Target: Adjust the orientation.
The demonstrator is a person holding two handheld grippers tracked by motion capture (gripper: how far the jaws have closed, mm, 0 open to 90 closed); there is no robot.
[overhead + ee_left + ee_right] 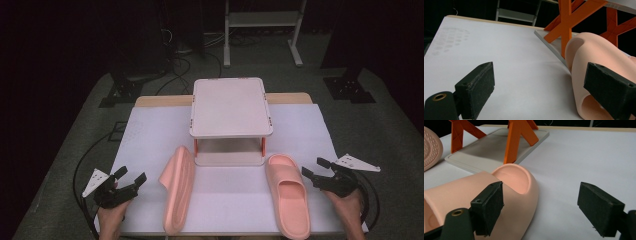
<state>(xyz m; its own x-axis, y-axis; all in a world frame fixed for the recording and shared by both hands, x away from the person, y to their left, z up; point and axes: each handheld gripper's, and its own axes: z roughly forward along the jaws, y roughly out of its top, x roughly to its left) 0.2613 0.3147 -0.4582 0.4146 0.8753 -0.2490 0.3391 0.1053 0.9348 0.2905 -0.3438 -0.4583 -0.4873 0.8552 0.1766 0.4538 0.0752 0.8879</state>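
Note:
Two pink slippers lie on the white table. The left slipper (178, 189) rests on its side, sole toward the left; it also shows as a pink curve (596, 65) in the left gripper view. The right slipper (288, 192) lies upright, its toe (516, 177) toward the rack. My left gripper (131, 181) sits open just left of the tipped slipper, nothing between its jaws. On the other side, my right gripper (315, 168) stands open to the right of the upright slipper, nothing between its pads.
A small two-tier rack (231, 106) with a pale top, a grey base tray (486, 150) and orange X-shaped legs (571, 20) stands at the table's middle back. Cables and stands lie on the dark floor beyond. The white table cover (150, 135) spreads around both slippers.

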